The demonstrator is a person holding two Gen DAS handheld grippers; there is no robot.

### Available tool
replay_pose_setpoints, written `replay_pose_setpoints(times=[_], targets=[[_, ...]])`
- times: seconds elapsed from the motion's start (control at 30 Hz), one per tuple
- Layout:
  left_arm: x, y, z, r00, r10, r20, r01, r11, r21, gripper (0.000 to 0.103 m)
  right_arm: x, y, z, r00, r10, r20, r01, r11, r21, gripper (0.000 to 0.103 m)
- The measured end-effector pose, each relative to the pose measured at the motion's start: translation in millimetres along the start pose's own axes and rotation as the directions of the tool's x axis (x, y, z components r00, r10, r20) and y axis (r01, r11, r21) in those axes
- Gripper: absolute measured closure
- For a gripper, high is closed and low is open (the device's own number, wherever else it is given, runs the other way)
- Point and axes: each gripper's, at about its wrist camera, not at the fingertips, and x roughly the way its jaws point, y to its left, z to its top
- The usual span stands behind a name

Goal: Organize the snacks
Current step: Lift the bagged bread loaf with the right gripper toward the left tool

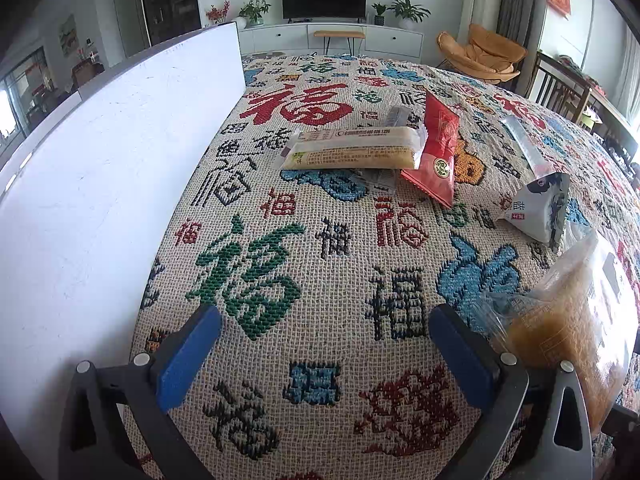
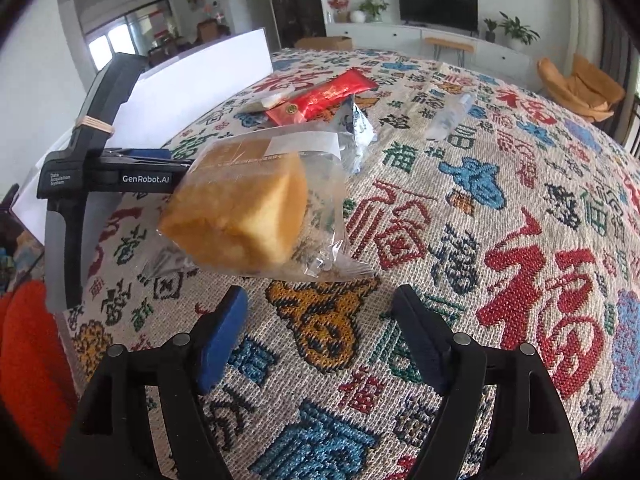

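A clear bag with a golden cake [image 2: 240,208] lies on the patterned cloth just beyond my right gripper [image 2: 320,312], which is open and empty. The same bag [image 1: 568,320] lies right of my left gripper [image 1: 324,332], also open and empty over bare cloth. Farther off lie a beige snack pack [image 1: 352,148], a red packet [image 1: 438,152], a white and blue triangular pack [image 1: 540,204] and a clear slim packet [image 1: 524,144]. The left gripper body [image 2: 100,176] shows at the left of the right wrist view.
A white box [image 1: 100,184] stands along the left side of the table. The patterned tablecloth [image 1: 304,264] covers the table. Wooden chairs [image 1: 560,88] stand at the far right edge. A TV and cabinet are in the background.
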Motion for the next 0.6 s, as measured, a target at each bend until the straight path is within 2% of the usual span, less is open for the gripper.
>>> replay_pose_setpoints(times=[0.3,0.6], targets=[[0.1,0.1,0.0,1.0,0.001,0.001,-0.001,1.0,0.0,0.0,-4.0,-9.8,-0.6,0.999,0.049,0.016,-0.049,0.998,0.041,0.024],[-0.2,0.0,-0.5,1.0,0.002,0.003,-0.002,1.0,0.0,0.0,-2.6,-5.9,-0.4,1.0,0.024,0.01,-0.025,0.999,0.027,0.025]])
